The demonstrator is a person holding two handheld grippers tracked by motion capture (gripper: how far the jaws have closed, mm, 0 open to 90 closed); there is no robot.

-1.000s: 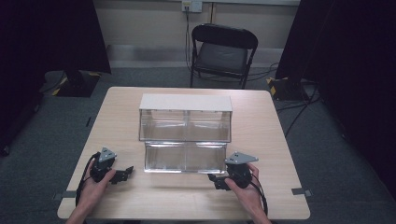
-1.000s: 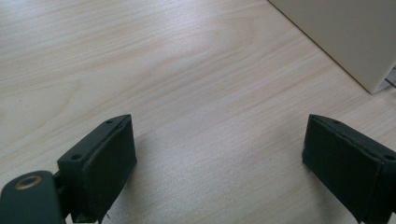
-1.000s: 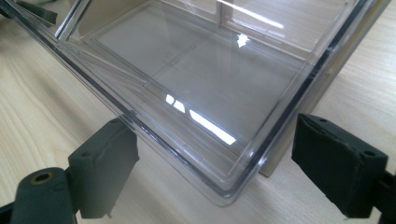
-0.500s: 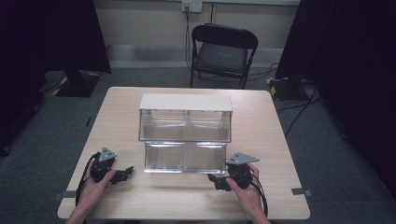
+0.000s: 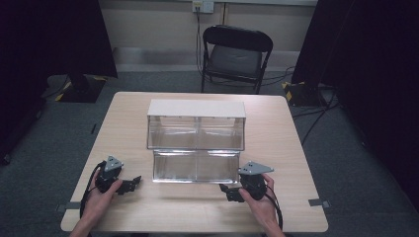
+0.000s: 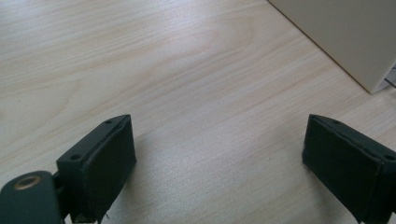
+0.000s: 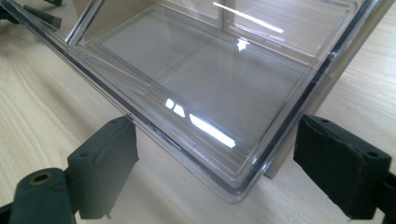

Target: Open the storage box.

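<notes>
Right tongs point(image 7: 215, 163) gaping, glossy clear plastic drawer point(image 7: 210, 79), pale woodgrain table point(image 7: 42, 107)

Black folding chair point(image 5: 236, 54) beyond the wooden table point(image 5: 123, 113), wall outlet point(image 5: 203, 6) above, cables on grey carpet point(image 5: 54, 148).

a pale wooden table point(image 5: 276, 123) fills the middle of the high view, bearing a clear two-tier drawer box point(image 5: 196, 138) at its centre.
</notes>
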